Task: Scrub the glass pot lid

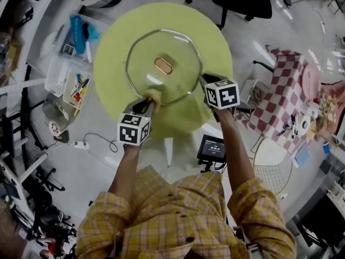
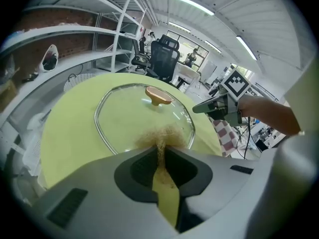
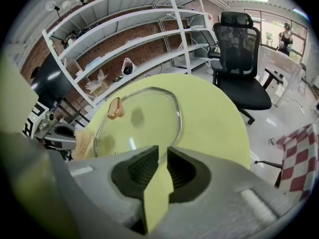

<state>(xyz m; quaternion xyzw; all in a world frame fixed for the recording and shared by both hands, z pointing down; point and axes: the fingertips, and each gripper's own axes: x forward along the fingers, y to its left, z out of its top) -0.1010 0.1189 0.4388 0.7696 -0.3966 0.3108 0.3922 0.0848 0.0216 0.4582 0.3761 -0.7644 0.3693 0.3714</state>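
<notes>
We look down on a round yellow-green worktop (image 1: pixel 110 63), we find one glass pot lid (image 1: pixel 180 63) lying flat on it near the middle, metal rim down, copper-toned knob (image 1: pixel 163 65) facing up

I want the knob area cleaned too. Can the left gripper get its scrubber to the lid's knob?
Probably yes: the left gripper holds the scrubber on the lid, bare glass leads to the knob, and the right gripper is off at the rim.
</notes>
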